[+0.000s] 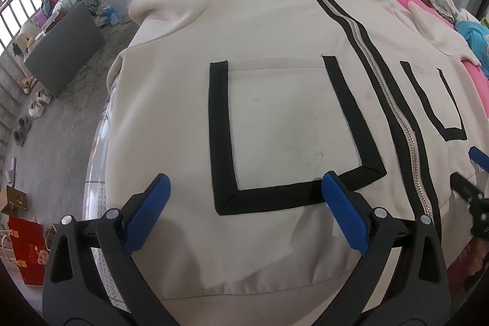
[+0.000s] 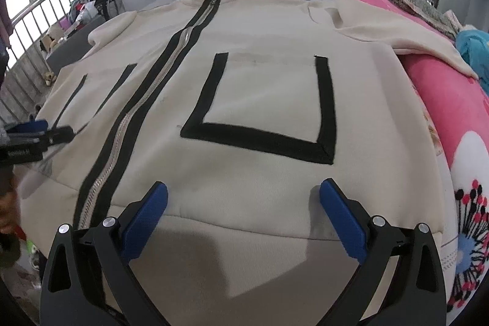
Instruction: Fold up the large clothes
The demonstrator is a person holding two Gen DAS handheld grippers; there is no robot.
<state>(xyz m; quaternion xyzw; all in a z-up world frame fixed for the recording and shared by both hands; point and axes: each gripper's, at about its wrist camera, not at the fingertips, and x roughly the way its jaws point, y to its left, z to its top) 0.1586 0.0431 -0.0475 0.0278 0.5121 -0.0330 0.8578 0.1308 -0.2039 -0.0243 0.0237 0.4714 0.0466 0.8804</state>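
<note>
Currently the cream jacket [image 1: 275,29] lies flat, front up, spread across the bed [image 1: 101,148], collar at the far end, hem at the near edge. Its zipper [image 1: 388,100], edged in black, is closed and runs the length of the jacket. Either side of the zipper sits a pocket outlined in black tape: one pocket [image 1: 290,127] on the left tool's side, the other pocket [image 2: 269,100] on the right tool's side.

Left tool [image 1: 244,185]: jaws wide apart, nothing between them, poised over the jacket just nearer the hem than its pocket.

Right tool [image 2: 243,191]: jaws likewise wide apart and empty, above the hem band on the other side of the zipper.

A pink floral blanket [image 2: 443,100] lies beside the jacket, on the right tool's side; one sleeve [image 2: 406,35] drapes over it. Shoes [image 1: 36,103] stand on the floor beyond the jacket's opposite side.
</note>
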